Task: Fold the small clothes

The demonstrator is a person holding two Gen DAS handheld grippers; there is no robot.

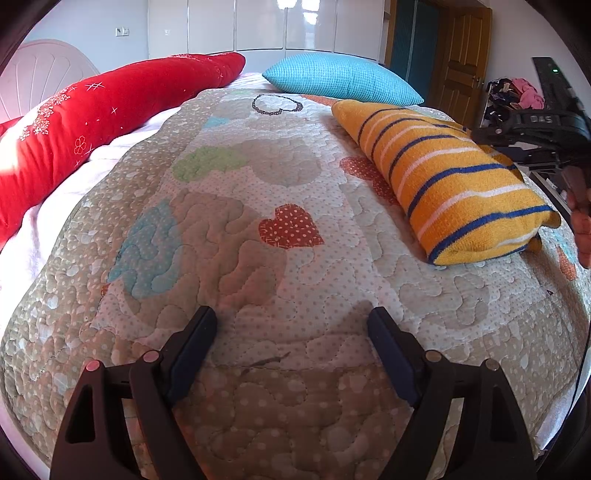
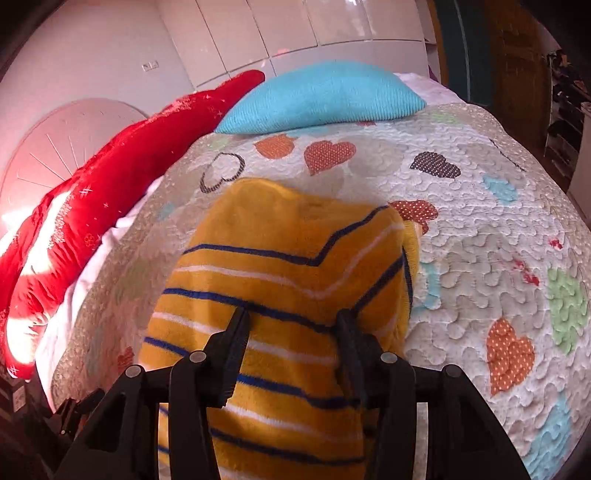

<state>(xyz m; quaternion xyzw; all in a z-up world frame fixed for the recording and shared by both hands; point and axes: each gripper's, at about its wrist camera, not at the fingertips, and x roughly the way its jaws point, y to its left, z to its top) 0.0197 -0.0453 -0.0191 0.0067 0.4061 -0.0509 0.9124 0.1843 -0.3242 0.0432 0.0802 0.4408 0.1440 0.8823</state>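
- No bins or baskets are showing; a quilt (image 1: 280, 258) on the bed is carrying everything: padded, stitched in wavy lines, dotted, with heart patches in red, blue, green and orange.
- A folded sweater (image 1: 454, 184) is lying on the quilt at right of centre in the left wrist view: thick fuzzy knit, orange-yellow with dark blue and white stripes, folded into a long, plump wedge.
- In the right wrist view the sweater (image 2: 280, 295) is filling the lower centre of the frame.
- A blue pillow (image 1: 340, 77), ribbed and puffy, is sitting at upper centre, beyond the sweater.
- A red blanket (image 1: 92, 118) with a white snowflake print is lying bunched in a long roll along the upper left.
- Glossy white cabinet doors (image 1: 266, 22) are running across the top of the frame.
- The left tongs (image 1: 291, 325) are standing wide open at bottom centre, holding nothing, hanging over bare quilt.
- The right tongs (image 2: 291, 328) are standing about half open over the sweater, one finger each side of a striped stretch; whether the pads are touching the knit cannot be told.
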